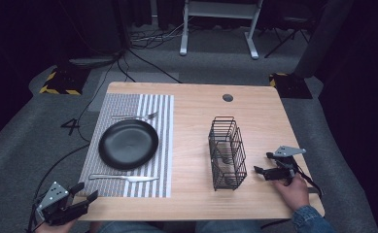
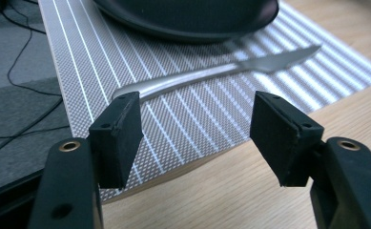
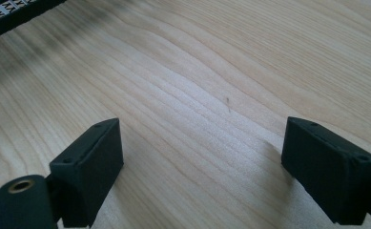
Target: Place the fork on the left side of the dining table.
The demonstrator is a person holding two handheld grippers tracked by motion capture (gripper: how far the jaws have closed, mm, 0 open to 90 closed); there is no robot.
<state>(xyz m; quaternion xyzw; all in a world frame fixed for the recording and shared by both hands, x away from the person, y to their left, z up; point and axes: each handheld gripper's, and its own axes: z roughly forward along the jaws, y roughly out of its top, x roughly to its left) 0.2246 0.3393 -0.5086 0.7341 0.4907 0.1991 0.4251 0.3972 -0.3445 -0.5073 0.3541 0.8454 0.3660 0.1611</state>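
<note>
Knife [image 1: 123,178]: silver, lying flat on the near part of the placemat, just near of the plate, handle to the left and blade to the right; in the left gripper view [image 2: 216,71] it lies just beyond the fingers, nothing touching it.
Left gripper [image 1: 82,195]: at the near left corner of the table, held in the person's hand, pointing toward the placemat's near left corner; in its own view [image 2: 196,126] it sits low over the mat's edge.
Left fingers [image 2: 118,136]: spread wide, nothing between them but placemat and table.
Right gripper [image 1: 264,162]: on the right side of the table, just right of the wire basket, held in the person's right hand [image 1: 292,190].
Right fingers [image 3: 90,169]: spread wide over bare wood, holding nothing.
Placemat [image 1: 113,104]: grey with white stripes, on the left half of the table.
Plate [image 1: 128,143]: black, round, in the middle of the placemat, between fork and knife.
Fork [image 1: 135,116]: silver, on the placemat just far of the plate.
Wire basket [image 1: 226,153]: black, upright, on the table right of centre, well apart from the placemat.
Table [image 1: 196,199]: light wood, with a round cable hole near its far edge.
</note>
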